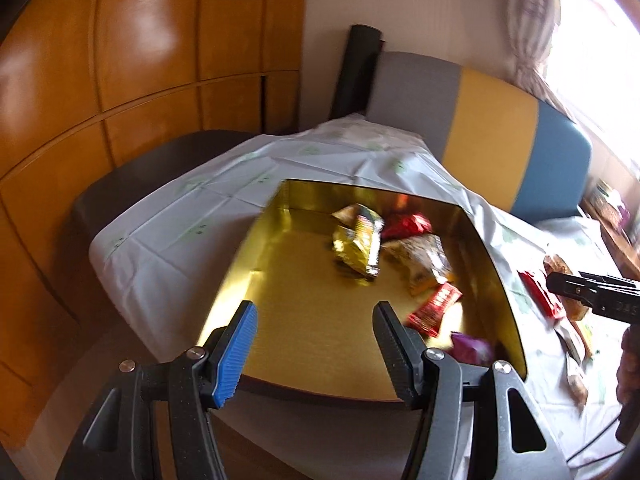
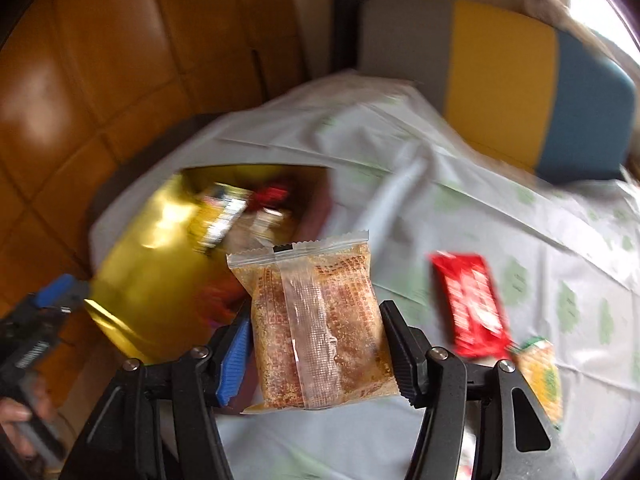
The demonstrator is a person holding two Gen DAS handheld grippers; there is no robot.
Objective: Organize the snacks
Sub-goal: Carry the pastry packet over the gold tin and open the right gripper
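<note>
Left gripper: your left gripper (image 1: 316,350) fills the bottom of the left wrist view with its jaws standing wide and nothing between them, poised over the near end of the gold box (image 1: 280,280)
Right gripper: your right gripper (image 2: 316,350) sits at the bottom centre of the right wrist view, its two fingers pressed against the sides of a clear-wrapped brown snack cake (image 2: 316,320), which stands upright with its crimped top edge toward the middle of the frame
Gold box: an open, shiny gold tray with low walls, lying on the tablecloth (image 1: 168,220); in the right wrist view it shows blurred at centre left
Snacks in the box: a crumpled gold packet (image 1: 358,244), a red packet (image 1: 406,226) just behind it, a pale brown packet (image 1: 424,264) beside it, a small red sachet (image 1: 434,308) toward the right wall and a purple packet (image 1: 470,348) in the near right corner
Snacks on the cloth: a red wrapped bar (image 2: 472,304) lies right of the held cake, with a yellow and green packet (image 2: 540,372) just below it at the lower right
Surroundings: wooden panelling (image 1: 120,60) fills the upper left, and a grey, yellow and blue cushion (image 1: 492,132) sits behind the table at upper right
Your other hand: in the right wrist view, fingers (image 2: 16,412) wrapped on the left gripper's handle show at the lower left edge
</note>
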